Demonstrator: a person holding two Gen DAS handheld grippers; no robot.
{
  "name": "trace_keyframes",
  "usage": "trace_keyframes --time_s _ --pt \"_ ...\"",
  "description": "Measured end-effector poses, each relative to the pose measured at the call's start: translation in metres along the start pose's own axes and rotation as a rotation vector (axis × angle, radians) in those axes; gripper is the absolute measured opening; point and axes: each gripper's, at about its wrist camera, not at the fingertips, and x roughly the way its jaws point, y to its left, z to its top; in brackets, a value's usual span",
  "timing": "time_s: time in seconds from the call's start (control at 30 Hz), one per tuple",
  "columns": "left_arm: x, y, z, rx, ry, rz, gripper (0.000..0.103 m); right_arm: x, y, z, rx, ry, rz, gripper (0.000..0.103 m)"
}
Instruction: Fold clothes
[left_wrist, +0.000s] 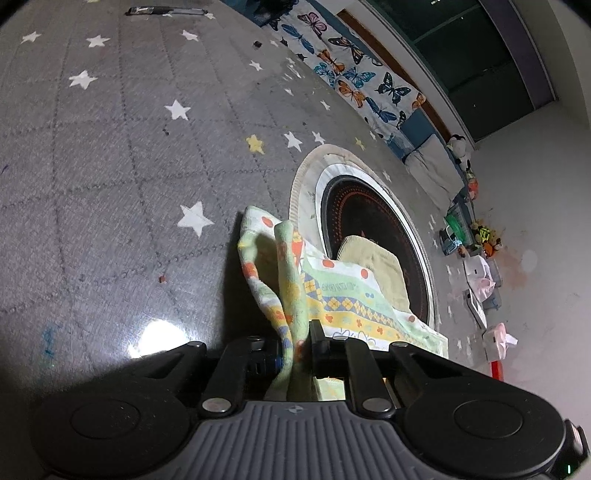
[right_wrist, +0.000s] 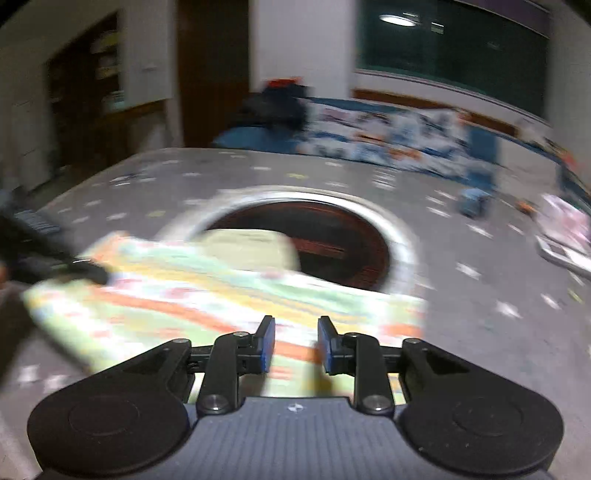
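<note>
- Pinching a bunched fold of the patterned cloth (left_wrist: 295, 280) in our left gripper (left_wrist: 299, 347), jaws clamped on it.
- Our right gripper (right_wrist: 295, 343) hovers over the cloth, jaws apart, gripping nothing.
- Cloth lies on the star-print mat (left_wrist: 110, 166), partly over a round rug (left_wrist: 373, 206).

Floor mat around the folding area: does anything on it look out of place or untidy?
Yes. Along the far edge of the grey star mat, small toys and papers lie scattered. The patterned cloth lies partly over the round rug, with one bunched edge pinched in the left gripper.
</note>
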Motion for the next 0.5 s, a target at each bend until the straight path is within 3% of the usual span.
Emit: trace_keyframes --time_s 0.07,0.1,0.3,0.5 --pt "0.0 -0.001 0.0 0.008 0.002 0.005 0.015 0.002 -0.021 -0.006 0.062 0.004 -0.04 0.032" --pt "0.0 -0.002 0.0 0.012 0.004 0.007 0.015 0.004 -0.027 -0.008 0.093 0.006 -0.037 0.037" --pt "0.001 -0.003 0.002 0.023 0.013 0.011 0.015 0.012 -0.063 -0.02 0.265 0.015 -0.021 0.046" --pt "0.003 -0.004 0.002 0.038 0.013 0.009 0.015 0.014 -0.055 -0.022 0.26 0.0 -0.004 0.044"
